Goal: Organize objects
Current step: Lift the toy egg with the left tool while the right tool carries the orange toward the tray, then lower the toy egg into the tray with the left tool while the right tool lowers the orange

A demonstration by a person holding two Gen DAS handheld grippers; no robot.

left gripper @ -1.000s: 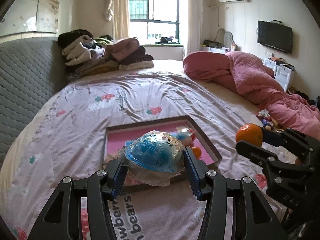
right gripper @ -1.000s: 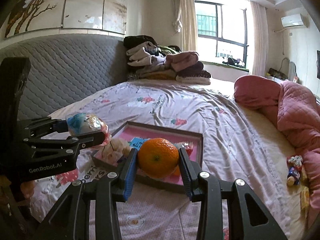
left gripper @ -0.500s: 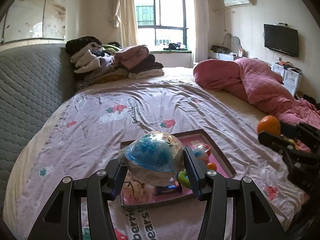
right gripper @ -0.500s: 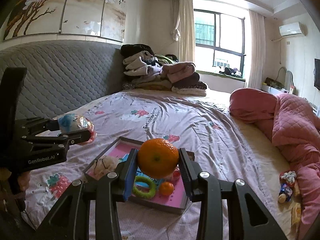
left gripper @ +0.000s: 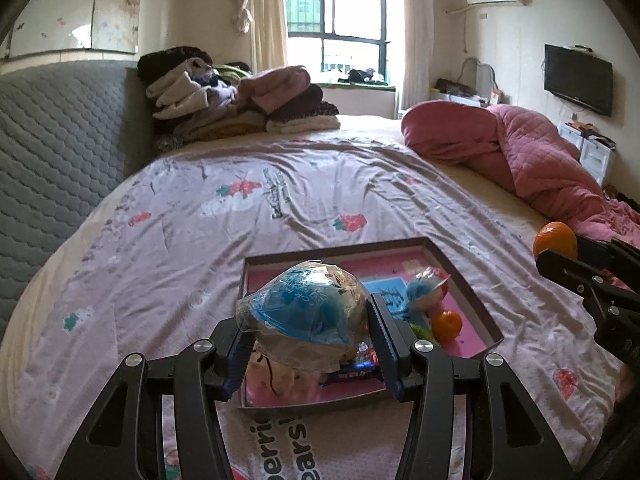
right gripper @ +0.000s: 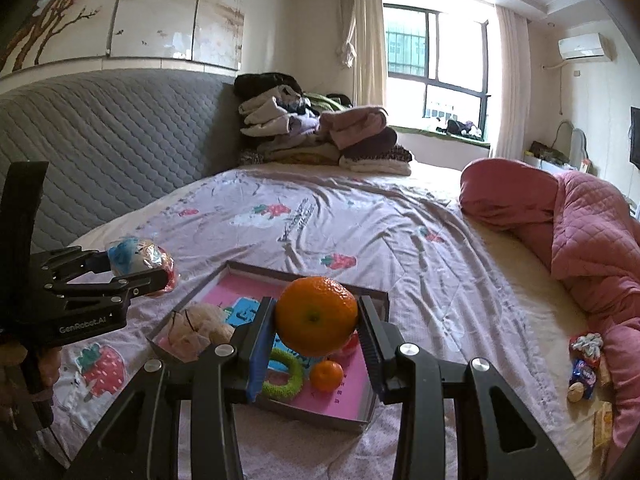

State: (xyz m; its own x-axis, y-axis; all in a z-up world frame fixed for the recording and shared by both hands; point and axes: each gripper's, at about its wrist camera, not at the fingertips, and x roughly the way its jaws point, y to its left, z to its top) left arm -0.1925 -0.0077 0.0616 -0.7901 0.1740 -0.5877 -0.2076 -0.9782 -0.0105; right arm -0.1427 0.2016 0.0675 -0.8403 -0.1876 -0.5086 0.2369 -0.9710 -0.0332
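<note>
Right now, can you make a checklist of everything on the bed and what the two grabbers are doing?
Surface: bed with strawberry-print sheet.
Job's things: tray holding a green ring, small orange, soft toy and blue card.
Clutter: snacks beside the pink quilt; pile of clothes.
Grippers: left gripper shut on wrapped blue ball; right gripper shut on big orange, both above the tray.
Cables: nothing seen.
Surroundings: window, TV, air conditioner.

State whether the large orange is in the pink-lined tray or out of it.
Out: the large orange is clamped in the right gripper above the pink-lined tray.
</note>
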